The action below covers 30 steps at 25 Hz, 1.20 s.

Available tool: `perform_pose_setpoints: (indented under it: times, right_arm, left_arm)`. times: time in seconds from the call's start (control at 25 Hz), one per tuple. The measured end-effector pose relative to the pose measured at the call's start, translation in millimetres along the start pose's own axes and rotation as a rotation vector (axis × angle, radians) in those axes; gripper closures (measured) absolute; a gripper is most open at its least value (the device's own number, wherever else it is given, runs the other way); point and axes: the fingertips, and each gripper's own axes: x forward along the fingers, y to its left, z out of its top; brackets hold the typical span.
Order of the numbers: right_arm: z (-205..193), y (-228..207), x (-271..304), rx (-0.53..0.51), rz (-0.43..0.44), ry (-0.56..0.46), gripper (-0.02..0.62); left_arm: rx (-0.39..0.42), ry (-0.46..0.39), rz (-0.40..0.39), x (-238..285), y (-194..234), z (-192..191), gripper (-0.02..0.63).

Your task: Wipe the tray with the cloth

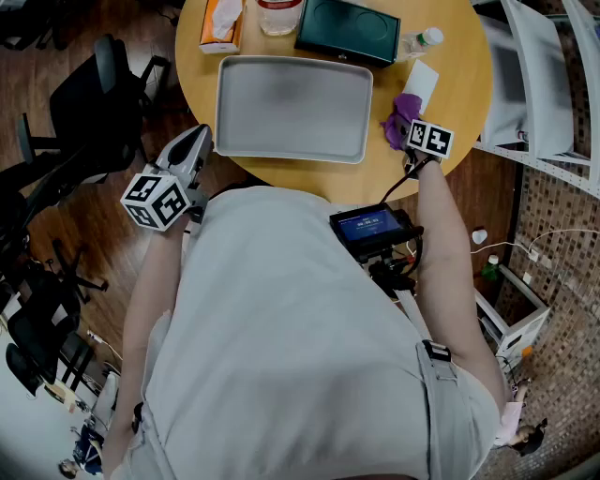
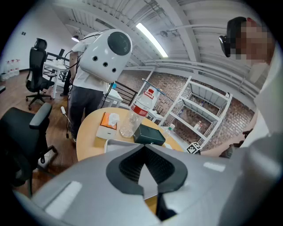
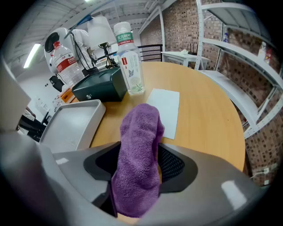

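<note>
The grey tray (image 1: 292, 108) lies empty in the middle of the round wooden table (image 1: 469, 84); its rim also shows in the left gripper view (image 2: 112, 144) and its left part in the right gripper view (image 3: 70, 126). My right gripper (image 1: 417, 131) sits just right of the tray, over the table, shut on the purple cloth (image 1: 401, 117). In its own view the cloth (image 3: 139, 137) stands up between the jaws of that gripper (image 3: 137, 174). My left gripper (image 1: 190, 150) hangs off the table's front-left edge, shut and empty, and points toward the tray (image 2: 143, 176).
Along the table's far side stand an orange tissue box (image 1: 221, 25), a clear bottle (image 1: 279, 14), a dark green box (image 1: 348, 30) and a small bottle (image 1: 419, 42). White paper (image 1: 421, 82) lies beyond the cloth. Office chairs (image 1: 103, 94) stand left, a white shelf (image 1: 544, 84) right.
</note>
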Motion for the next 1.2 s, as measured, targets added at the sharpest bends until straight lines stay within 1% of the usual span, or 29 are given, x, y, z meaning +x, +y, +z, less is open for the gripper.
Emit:
perform_pose_setpoints:
  times: [0.04,0.08,0.16,0.24,0.32,0.44,0.56,0.64,0.72,0.84,0.92,1.0,1.08,1.16,1.2]
  right_arm:
    - [-1,-4,-1,0.007,-0.008,-0.003,0.347]
    - [-3,-8,-3,0.013,-0.016,-0.007,0.379]
    - [-4,-12,-6,0.023,-0.026,-0.016,0.468]
    - [-2,-11,-7,0.02,-0.022,-0.021,0.495]
    - [2,-8,-11,0.013,-0.019,-0.036,0.502]
    - [17,-1,-29,0.007,-0.013,-0.098,0.506]
    - [36,20,-59,-0.021,0.024,-0.163,0.508]
    - [49,41,-73,-0.065,0.06,-0.192,0.508]
    - [64,65,-78,-0.133,0.105,-0.207,0.508]
    - [82,108,-75,-0.245,0.204,-0.207,0.508]
    - [87,137,-70,-0.254,0.282,-0.182,0.509]
    - [84,155,-55,-0.215,0.33,-0.113,0.509]
    - [74,162,-31,-0.152,0.328,-0.007,0.509]
    - [63,162,-5,-0.103,0.285,0.094,0.509]
    - [59,161,6,-0.094,0.258,0.129,0.509]
  left_arm:
    - [0.0,0.001,-0.002,0,-1,0,0.606]
    - [0.0,0.001,-0.004,1,-2,0,0.606]
    - [-0.002,0.0,-0.009,2,-3,0,0.606]
    - [-0.004,-0.003,-0.015,3,-3,1,0.606]
    - [-0.005,-0.006,-0.021,5,-2,2,0.606]
    - [-0.009,-0.01,-0.038,9,-2,2,0.606]
    - [-0.013,-0.013,-0.057,7,-5,1,0.606]
    - [-0.015,-0.014,-0.067,6,-6,0,0.606]
    - [-0.018,-0.013,-0.073,8,-5,-1,0.606]
    - [-0.019,-0.016,-0.075,7,-4,0,0.606]
    - [-0.02,-0.021,-0.067,-1,-2,0,0.606]
    - [-0.024,-0.026,-0.056,-8,2,-1,0.606]
    - [-0.032,-0.029,-0.041,-14,10,-3,0.606]
    - [-0.046,-0.034,-0.019,-22,21,-5,0.606]
    - [-0.052,-0.036,-0.007,-26,27,-7,0.606]
